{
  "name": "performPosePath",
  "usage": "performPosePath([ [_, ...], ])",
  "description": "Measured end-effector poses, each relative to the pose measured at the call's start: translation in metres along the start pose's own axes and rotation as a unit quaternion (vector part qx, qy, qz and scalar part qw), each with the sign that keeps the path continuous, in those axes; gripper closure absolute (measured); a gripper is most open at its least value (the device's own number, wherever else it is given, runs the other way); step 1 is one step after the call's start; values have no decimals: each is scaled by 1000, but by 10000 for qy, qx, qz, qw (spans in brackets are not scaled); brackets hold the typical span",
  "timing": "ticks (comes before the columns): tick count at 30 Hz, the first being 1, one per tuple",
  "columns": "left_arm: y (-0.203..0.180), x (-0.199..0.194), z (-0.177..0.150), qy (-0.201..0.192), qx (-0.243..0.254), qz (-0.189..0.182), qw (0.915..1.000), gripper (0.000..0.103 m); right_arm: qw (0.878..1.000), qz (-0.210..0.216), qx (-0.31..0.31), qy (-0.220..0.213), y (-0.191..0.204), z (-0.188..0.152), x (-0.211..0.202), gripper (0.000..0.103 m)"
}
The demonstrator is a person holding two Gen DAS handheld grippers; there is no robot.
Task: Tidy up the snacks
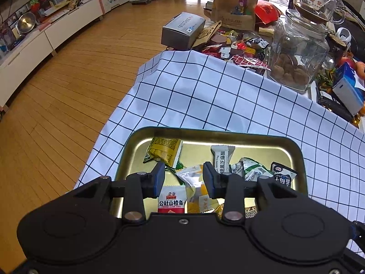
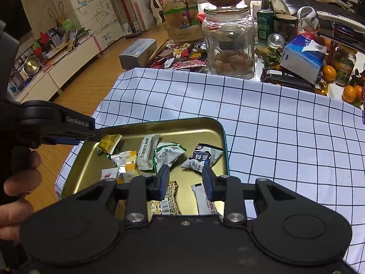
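Though a good number of wrapped snacks (image 1: pixel 219 159) already lie in the gold metal tin (image 1: pixel 294 147) at the lower middle of both views, a heap of loose sweets (image 2: pixel 182 57) at upper centre looks unsorted, so the job seems partway done; the left gripper (image 1: pixel 183 179) and right gripper (image 2: pixel 186 182) hover above the tin, jaws apart and empty; wrappers are crinkly foil, the checked cloth (image 2: pixel 273 125) soft, the jar (image 2: pixel 228 41) clear ribbed glass
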State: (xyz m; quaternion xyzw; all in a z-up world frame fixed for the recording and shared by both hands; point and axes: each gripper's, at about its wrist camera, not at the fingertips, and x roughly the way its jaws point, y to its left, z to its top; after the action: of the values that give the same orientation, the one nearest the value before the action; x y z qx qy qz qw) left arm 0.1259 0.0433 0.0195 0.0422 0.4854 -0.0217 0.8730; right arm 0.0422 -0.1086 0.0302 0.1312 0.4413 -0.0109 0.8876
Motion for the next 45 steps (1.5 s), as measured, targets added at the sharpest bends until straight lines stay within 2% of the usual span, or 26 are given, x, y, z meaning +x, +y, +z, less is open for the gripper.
performPosePath([
  [8, -6, 0, -5, 20, 149, 84, 9999, 56, 10000, -66, 22, 70, -11, -3, 1, 69],
  [17, -19, -12, -9, -239, 390, 55, 9989, 56, 9997, -134, 145, 156, -29, -9, 7, 69],
  [22, -26, -13, -13, -338, 526, 224, 9978, 56, 9993, -150, 261, 207, -39, -9, 15, 69],
  [35, -36, -4, -17, -120, 560, 426, 9974, 56, 9985, -259, 405, 251, -51, 5, 27, 69],
  [45, -41, -1, -18, -29, 627, 399, 9972, 56, 9987, -248, 371, 226, -52, 6, 25, 69],
])
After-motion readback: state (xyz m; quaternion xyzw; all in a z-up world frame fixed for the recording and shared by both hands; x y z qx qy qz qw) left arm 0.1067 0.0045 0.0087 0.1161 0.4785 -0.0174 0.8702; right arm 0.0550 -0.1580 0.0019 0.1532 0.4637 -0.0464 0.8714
